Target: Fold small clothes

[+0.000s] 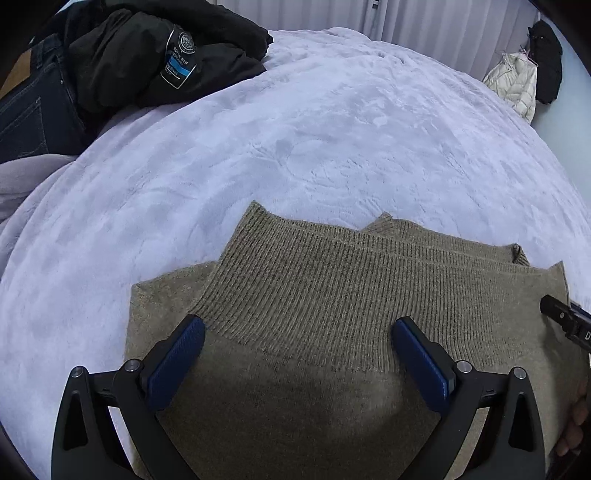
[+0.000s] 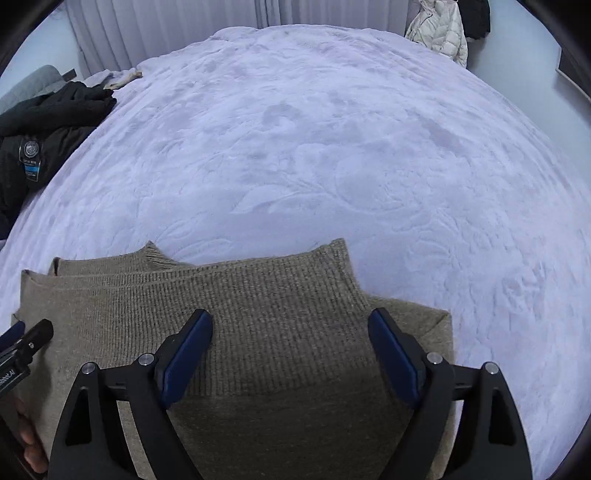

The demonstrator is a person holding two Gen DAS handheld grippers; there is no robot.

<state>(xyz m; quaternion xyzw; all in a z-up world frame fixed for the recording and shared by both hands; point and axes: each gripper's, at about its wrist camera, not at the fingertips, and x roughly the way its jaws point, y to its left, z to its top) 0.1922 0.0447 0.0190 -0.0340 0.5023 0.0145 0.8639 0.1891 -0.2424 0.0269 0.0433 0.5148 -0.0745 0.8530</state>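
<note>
Folded tan sweater (image 1: 314,295) at the near edge of a pale lavender bedspread (image 1: 332,129), both grippers spread wide above it.

At far left a black jacket (image 1: 147,55) lies heaped on dark jeans (image 1: 33,107); its sleeve patch (image 1: 179,55) bears a round emblem, small white lettering too fine to read and a blue stripe. The sweater is brownish-tan knit, its broad ribbed hem folded over the plain body, with further ribbed edges stacked behind it. The left gripper (image 1: 298,326) has its blue pads (image 1: 177,362) far apart, holding nothing, over the ribbed band. The right gripper (image 2: 290,319) is likewise released, with only knit beneath. A white puffer coat (image 2: 439,31) hangs at far right by the grey curtain (image 2: 166,26).
</note>
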